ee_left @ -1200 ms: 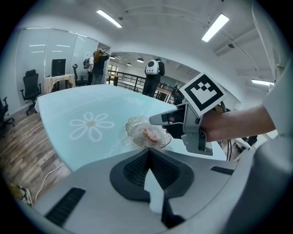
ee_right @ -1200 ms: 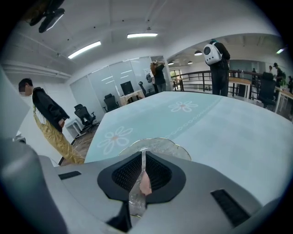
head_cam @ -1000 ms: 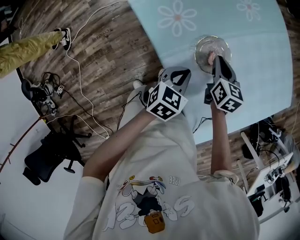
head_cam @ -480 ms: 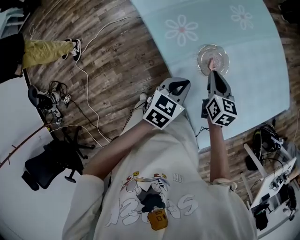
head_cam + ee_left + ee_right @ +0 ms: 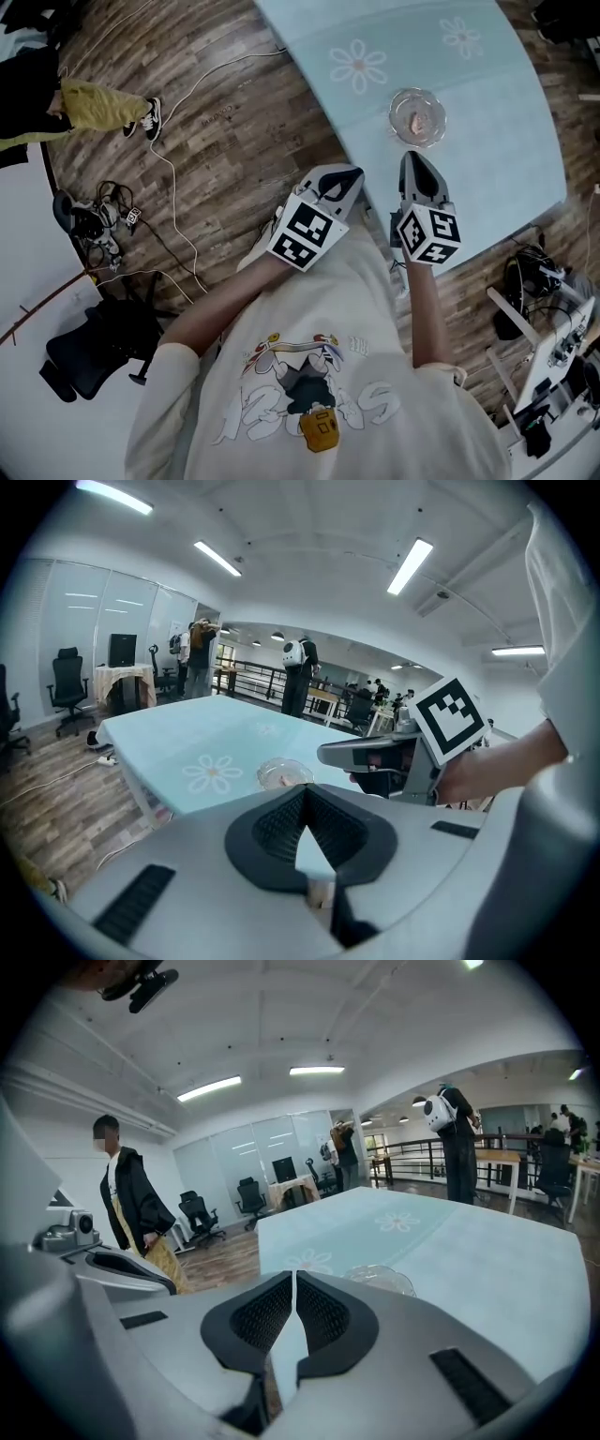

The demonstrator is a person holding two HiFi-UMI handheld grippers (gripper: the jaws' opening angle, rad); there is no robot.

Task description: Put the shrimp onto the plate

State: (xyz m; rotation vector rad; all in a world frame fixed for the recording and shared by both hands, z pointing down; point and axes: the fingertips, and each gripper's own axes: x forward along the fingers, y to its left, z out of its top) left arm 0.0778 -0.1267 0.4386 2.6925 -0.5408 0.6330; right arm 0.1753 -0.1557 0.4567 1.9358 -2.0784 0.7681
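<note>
A small clear glass plate [image 5: 418, 116] stands on the pale blue table [image 5: 492, 141], with the pink shrimp [image 5: 419, 121] lying in it. My right gripper [image 5: 411, 157] is just short of the plate, near the table's front edge, jaws shut on nothing. To its left my left gripper [image 5: 351, 173] hangs over the table's corner, also shut and empty. In the left gripper view the plate [image 5: 284, 773] lies beyond the closed jaws [image 5: 305, 791], with the right gripper [image 5: 375, 755] beside it. The right gripper view shows the plate [image 5: 380, 1279] just past its closed jaws [image 5: 295, 1279].
White daisy prints [image 5: 357, 66] mark the tablecloth. Cables [image 5: 173, 197] trail over the wooden floor on the left, near a black office chair [image 5: 94, 342]. A person's leg in yellow trousers [image 5: 98, 98] is at far left. Equipment and wires [image 5: 539, 309] crowd the lower right.
The right gripper, whose tips were at the plate with the shrimp, has drawn back toward me. The shrimp now lies in the plate. The left gripper has also pulled back slightly.
</note>
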